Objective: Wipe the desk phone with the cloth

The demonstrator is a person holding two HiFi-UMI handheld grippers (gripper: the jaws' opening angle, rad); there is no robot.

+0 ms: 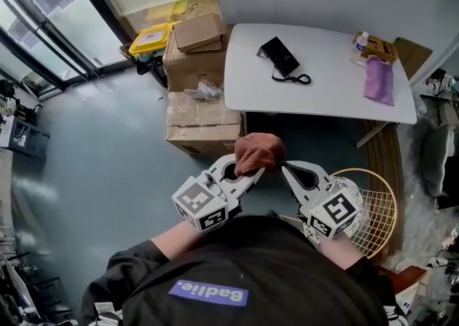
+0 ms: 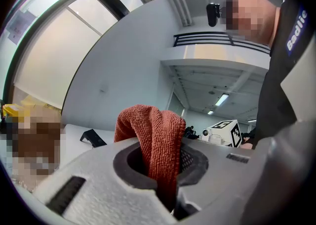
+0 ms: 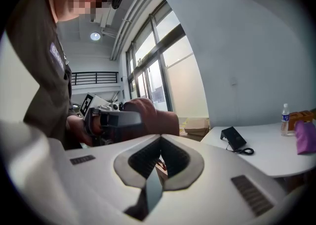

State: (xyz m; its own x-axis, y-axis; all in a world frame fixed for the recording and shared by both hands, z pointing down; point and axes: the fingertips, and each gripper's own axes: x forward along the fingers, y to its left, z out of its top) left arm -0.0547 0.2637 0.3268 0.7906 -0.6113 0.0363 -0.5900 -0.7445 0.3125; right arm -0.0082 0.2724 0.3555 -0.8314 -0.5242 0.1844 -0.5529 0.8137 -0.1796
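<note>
Yellow bin (image 1: 152,38): far left, on the floor beside the window wall.

Cardboard boxes (image 1: 197,113): stacked just left of the table, touching its left edge as seen from above.

Left gripper (image 1: 246,173): held near the person's chest, jaws clamped on the cloth, which runs down between them.

Cloth (image 1: 259,152): rust-red terry, bunched. It rises above the left gripper's jaws and droops over their tips. It is well apart from the table, over the floor.

Right gripper (image 1: 286,168): just right of the left one, tip angled toward the cloth. Its jaws are pressed together with nothing between them.

Table (image 1: 337,99): white, rounded corners, against the far wall.

Desk phone (image 1: 280,56): black, on the far left part of the table top, with a coiled cord (image 1: 298,79) lying at its near side.

Water bottle (image 1: 361,41): upright at the far right corner of the table.

Purple cloth (image 1: 379,79): lying near the table's right edge, just beside the bottle.

Wire basket (image 1: 378,210): on the floor at near right, beside the right gripper.
</note>
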